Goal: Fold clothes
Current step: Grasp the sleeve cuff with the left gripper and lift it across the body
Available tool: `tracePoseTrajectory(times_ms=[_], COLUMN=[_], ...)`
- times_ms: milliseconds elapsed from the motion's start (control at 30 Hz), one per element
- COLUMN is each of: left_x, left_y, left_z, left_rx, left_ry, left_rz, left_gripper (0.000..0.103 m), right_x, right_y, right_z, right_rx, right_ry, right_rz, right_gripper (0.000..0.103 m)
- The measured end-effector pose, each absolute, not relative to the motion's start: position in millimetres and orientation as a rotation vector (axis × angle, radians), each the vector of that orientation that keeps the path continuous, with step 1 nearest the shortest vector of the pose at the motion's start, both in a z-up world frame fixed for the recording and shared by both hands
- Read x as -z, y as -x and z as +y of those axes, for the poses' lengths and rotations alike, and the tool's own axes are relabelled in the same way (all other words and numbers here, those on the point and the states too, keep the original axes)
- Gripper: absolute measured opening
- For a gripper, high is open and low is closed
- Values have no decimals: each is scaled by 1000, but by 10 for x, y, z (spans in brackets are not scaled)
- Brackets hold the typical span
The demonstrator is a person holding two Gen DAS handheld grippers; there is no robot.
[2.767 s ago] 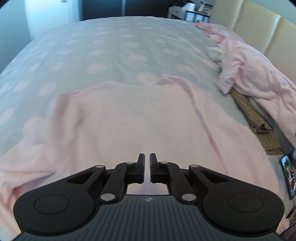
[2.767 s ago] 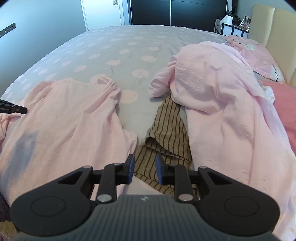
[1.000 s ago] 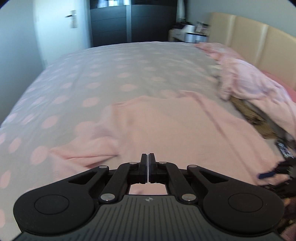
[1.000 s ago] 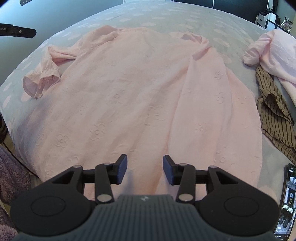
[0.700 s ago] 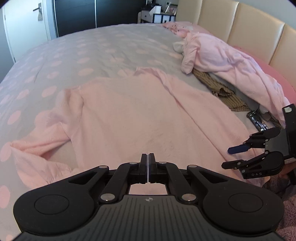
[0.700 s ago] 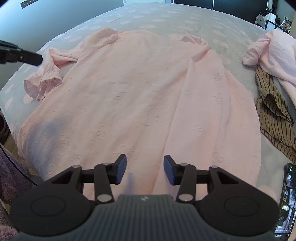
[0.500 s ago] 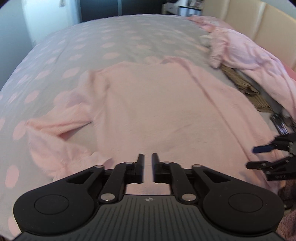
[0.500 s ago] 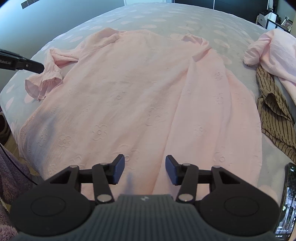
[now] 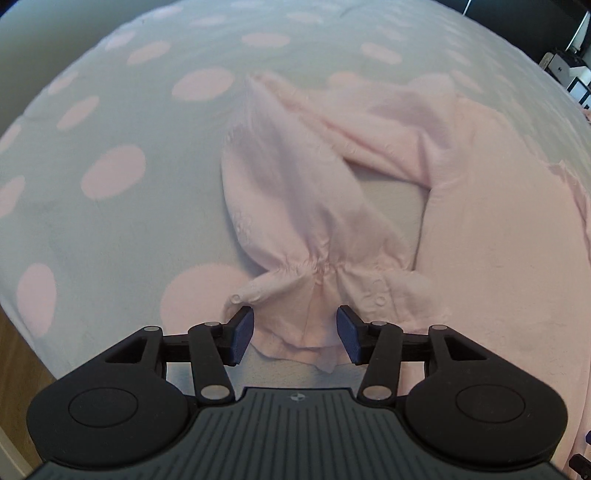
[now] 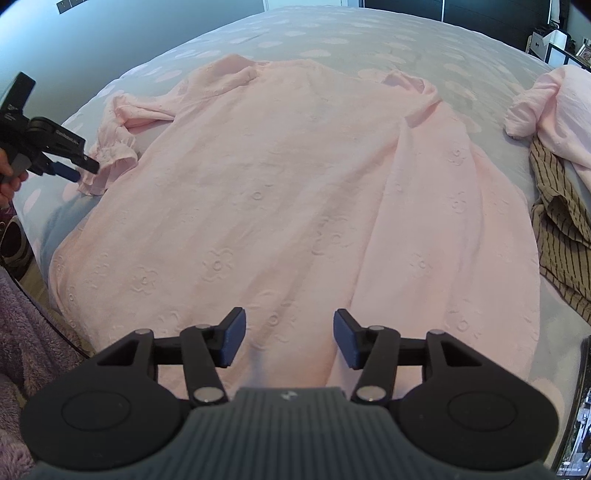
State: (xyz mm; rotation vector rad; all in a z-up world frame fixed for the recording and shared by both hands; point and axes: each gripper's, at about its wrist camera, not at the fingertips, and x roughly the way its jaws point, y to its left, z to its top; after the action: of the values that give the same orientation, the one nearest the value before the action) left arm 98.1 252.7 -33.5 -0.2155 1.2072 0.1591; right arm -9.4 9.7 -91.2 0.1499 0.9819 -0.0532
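The left gripper (image 9: 294, 335) is opening its fingers around the pink blouse's ruffled cuff (image 9: 314, 295) without pinching it, while the right gripper (image 10: 288, 338) is hovering released over the hem.

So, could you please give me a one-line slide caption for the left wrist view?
Left gripper, jaws opening, straddles the ruffled cuff of a pale pink embroidered blouse on a polka-dot bedspread.

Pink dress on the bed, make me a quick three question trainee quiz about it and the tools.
1. True or false: the left tool is clamped on the ruffled cuff.
2. Which lies beside the pink dress: A) brown striped garment B) blue towel C) folded jeans?
3. Fill in: the dress lies spread flat on a spotted ____.

Key: 1 false, its jaws are opening with the cuff between them; 2 A; 3 bedspread.
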Motion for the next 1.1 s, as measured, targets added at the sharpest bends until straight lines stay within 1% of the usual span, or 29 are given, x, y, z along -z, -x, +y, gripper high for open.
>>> tracePoseTrajectory(times_ms=[167,200,233,267,300,333,367,400,667,800,967,1100], left_x=[450,441,428,408,385,353,318,268,-417,-726,-899,-802], left_y=[-1023,-1024,-1021,-1017,-1013,-1007,-999,-993,-899,-766,-620,-525], left_z=[2439,2428,2418,2405,2389,2370,2350,2331,2042,1785,1472,1286], left_rx=[-144,-137,-129,-118,-106,-97,-89,-83,70,205,401,592], left_ry=[162,155,151,148,141,130,118,106,9,-42,-95,-131], left_rz=[1226,1220,1213,1204,1193,1178,1162,1138,923,852,837,906], left_gripper=[47,43,33,28,16,9,5,4,1,1,1,1], right_x=[930,932,936,937,939,940,940,940,935,926,921,915], right_y=[75,69,64,61,59,56,57,62,83,76,64,39], right_z=[108,111,113,114,114,115,116,118,118,133,156,182], right_rx=[49,49,49,50,50,50,50,49,41,39,38,34], right_ry=[-144,-143,-142,-142,-142,-142,-142,-141,-136,-130,-123,-105], right_rz=[992,994,995,996,996,996,997,996,994,994,996,996], right_gripper=[57,57,57,57,57,57,57,57,57,57,57,57])
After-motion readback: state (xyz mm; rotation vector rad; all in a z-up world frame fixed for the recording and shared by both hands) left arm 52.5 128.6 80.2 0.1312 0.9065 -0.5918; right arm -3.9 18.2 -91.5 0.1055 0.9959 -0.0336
